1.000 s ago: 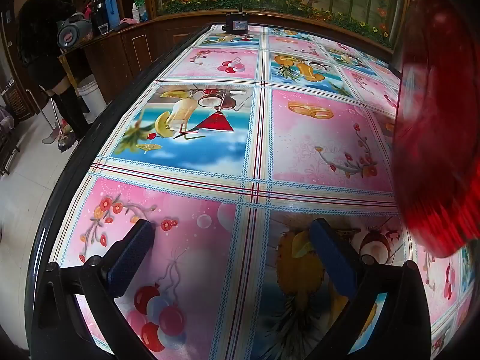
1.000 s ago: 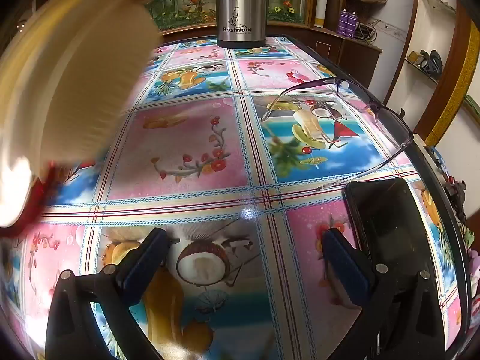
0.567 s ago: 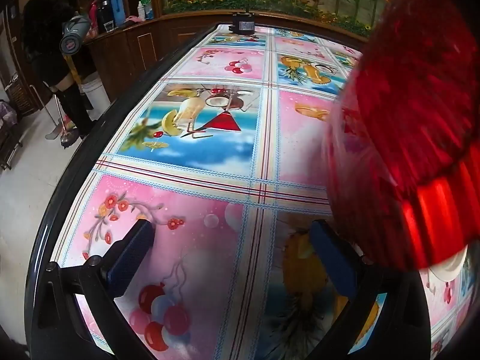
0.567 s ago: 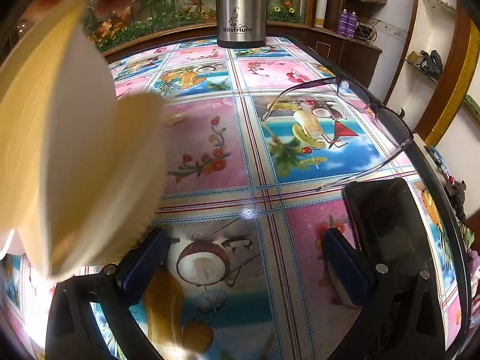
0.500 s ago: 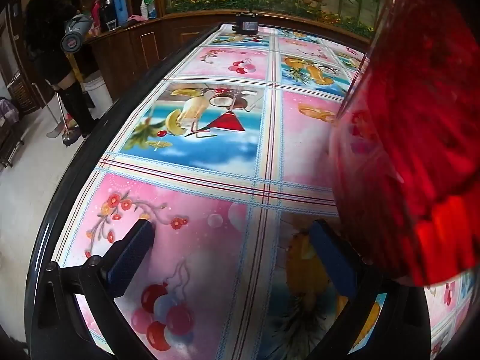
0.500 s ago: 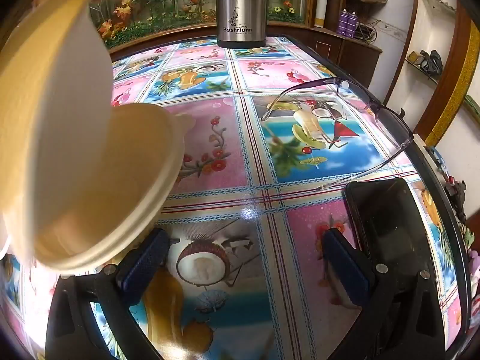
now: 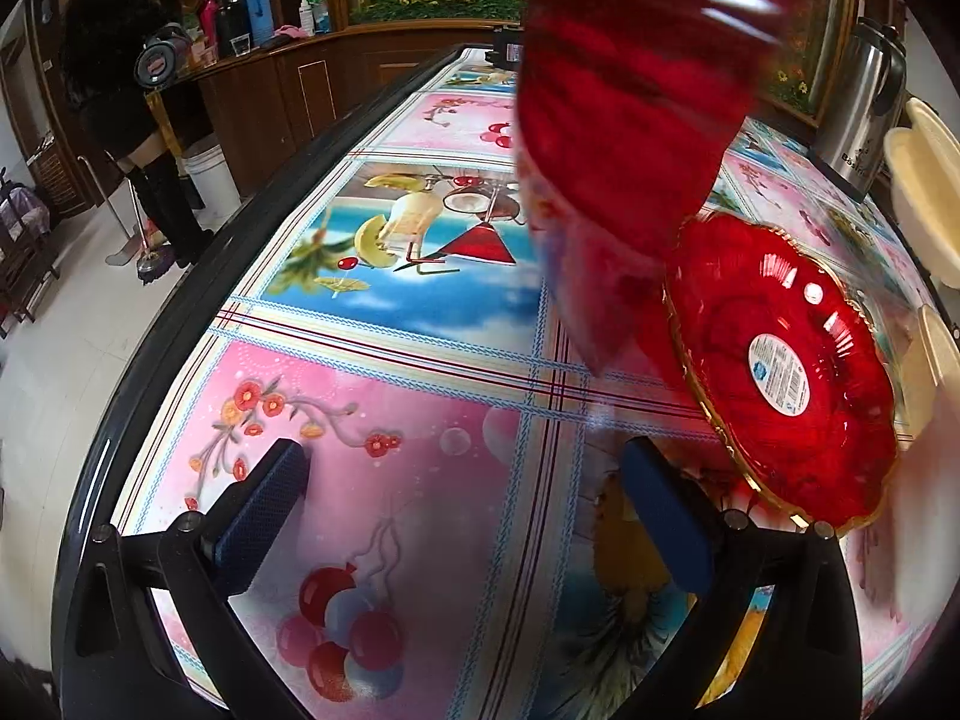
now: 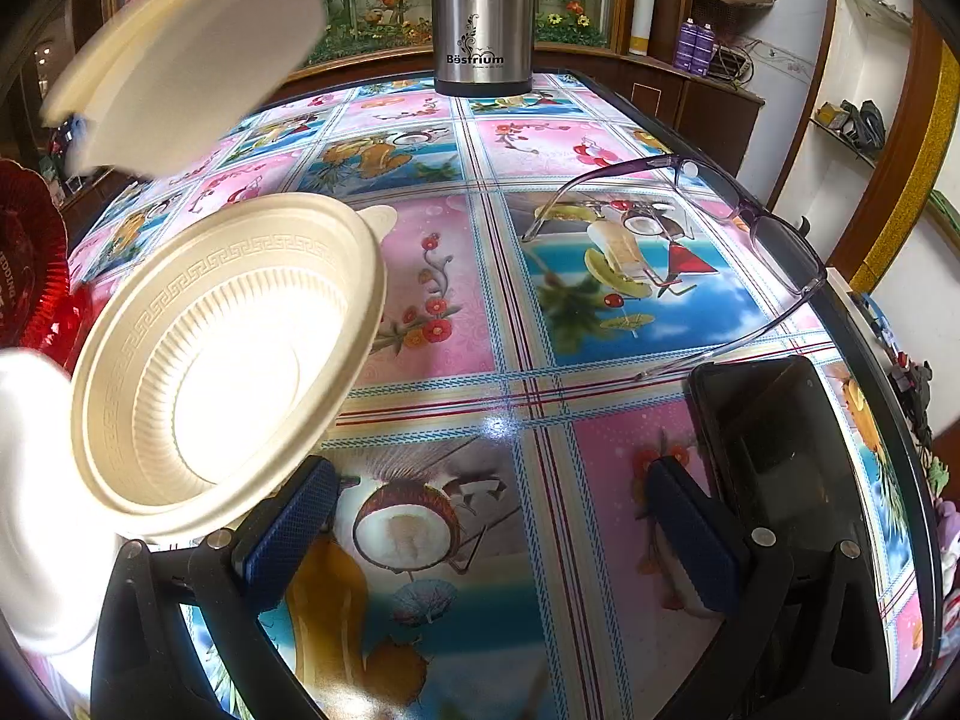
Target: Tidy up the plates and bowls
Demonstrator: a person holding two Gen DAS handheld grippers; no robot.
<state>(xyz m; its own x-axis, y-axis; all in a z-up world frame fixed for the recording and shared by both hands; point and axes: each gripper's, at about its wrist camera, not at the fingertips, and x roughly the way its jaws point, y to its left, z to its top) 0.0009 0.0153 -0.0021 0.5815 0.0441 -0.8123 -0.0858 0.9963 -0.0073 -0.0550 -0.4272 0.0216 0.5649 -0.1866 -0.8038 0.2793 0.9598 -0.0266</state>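
Blue-padded left gripper and right gripper low over the table, jaws wide, empty, tilted red plate, ribbed cream bowl beside them

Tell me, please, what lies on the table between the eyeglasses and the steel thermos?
In the right wrist view, nothing lies between the eyeglasses and the steel thermos; only the bare patterned tablecloth shows there.

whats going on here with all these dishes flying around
Dishes are arriving on the floral tablecloth while both grippers sit open and empty. Ahead of the left gripper, a red glass plate with a gold rim lies tilted, with a blurred red dish above it. Beside the right gripper is a cream ribbed plastic bowl; a hand holds another cream plate above.
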